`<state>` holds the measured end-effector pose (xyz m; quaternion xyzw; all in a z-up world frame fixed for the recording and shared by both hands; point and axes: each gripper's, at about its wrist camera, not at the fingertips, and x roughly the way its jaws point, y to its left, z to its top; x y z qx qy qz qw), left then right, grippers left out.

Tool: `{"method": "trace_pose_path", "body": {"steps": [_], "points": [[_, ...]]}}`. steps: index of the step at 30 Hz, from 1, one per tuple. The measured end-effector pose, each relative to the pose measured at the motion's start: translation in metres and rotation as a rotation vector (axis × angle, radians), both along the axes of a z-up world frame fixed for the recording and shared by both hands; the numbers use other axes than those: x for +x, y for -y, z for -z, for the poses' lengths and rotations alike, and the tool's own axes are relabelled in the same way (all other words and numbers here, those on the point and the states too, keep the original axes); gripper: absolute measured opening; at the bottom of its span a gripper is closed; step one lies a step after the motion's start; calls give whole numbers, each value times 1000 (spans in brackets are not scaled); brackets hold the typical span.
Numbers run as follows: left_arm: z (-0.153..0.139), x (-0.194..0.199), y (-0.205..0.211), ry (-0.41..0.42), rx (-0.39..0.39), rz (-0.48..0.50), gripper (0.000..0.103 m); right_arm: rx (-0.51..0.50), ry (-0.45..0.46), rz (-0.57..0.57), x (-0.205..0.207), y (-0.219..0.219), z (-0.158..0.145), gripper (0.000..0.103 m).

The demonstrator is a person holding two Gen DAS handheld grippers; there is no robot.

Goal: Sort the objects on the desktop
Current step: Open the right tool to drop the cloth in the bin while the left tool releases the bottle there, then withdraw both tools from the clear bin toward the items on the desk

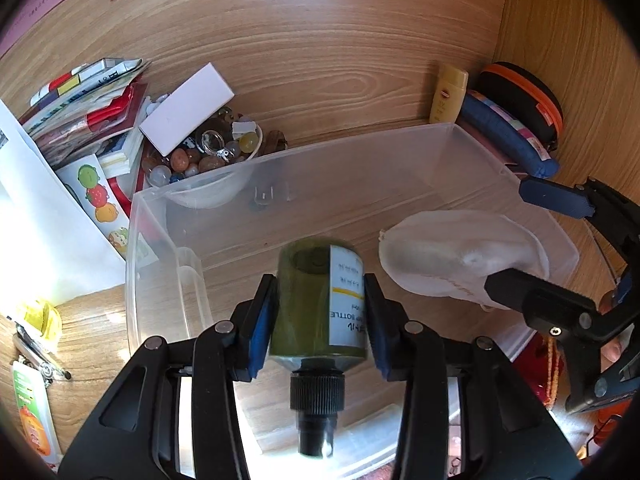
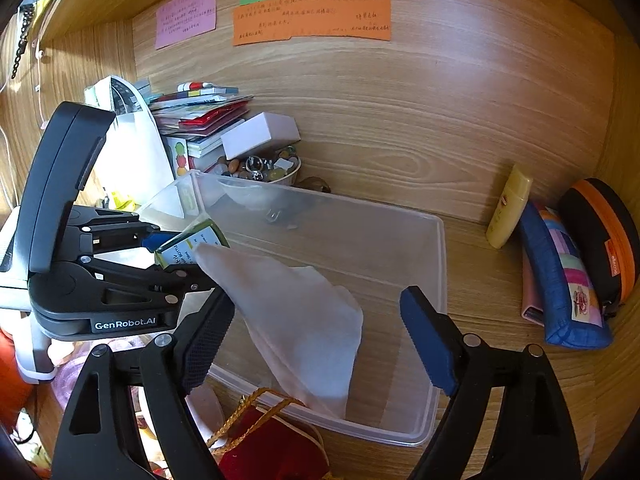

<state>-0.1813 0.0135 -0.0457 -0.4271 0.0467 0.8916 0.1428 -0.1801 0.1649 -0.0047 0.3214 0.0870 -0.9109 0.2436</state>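
- Wooden desk [image 2: 500,280] in a wood-panelled alcove; paper notes [image 2: 312,18] at 12 o'clock.
- Left gripper [image 1: 320,300] pinches green bottle [image 1: 320,300] over clear bin [image 2: 436,280].
- Right gripper [image 2: 320,336] jaws spread; white pouch [image 2: 304,320] between them, in the bin.

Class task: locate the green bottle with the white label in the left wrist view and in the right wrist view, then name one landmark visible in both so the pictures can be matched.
Left wrist view: the green bottle is at lower centre, clamped in the left hand-held gripper, cap toward the camera, over the clear plastic bin.
Right wrist view: the bottle is at left of centre, partly hidden by a white cloth.
Shared landmark: the yellow tube against the back panel.
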Motion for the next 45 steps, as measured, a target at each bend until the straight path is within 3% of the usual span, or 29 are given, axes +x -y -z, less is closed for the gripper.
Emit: {"method": "trace_pose_path", "body": {"steps": [4, 9, 17, 22, 27, 30, 39, 45], "points": [[-3, 3, 0, -3, 11, 0, 48, -19, 4, -10, 1, -2, -1, 83], [-9, 8, 0, -24, 11, -9, 54, -45, -7, -2, 4, -6, -5, 96], [-24, 20, 0, -68, 21, -26, 61, -121, 2, -6, 5, -16, -11, 102], [-35, 33, 4, -121, 2, -57, 84, -152, -4, -7, 7, -20, -15, 102], [-47, 51, 14, -165, -15, -85, 87, -158, -26, 4, 8, -24, -19, 102], [-53, 63, 18, -204, -34, -107, 94, -154, -25, 11, 7, -25, -21, 102], [-62, 94, 34, -272, -27, -159, 96, -133, -79, 11, 34, -31, -35, 102], [-61, 118, 42, -348, 23, -206, 96, -101, -108, 32, 58, -42, -35, 102]]}}
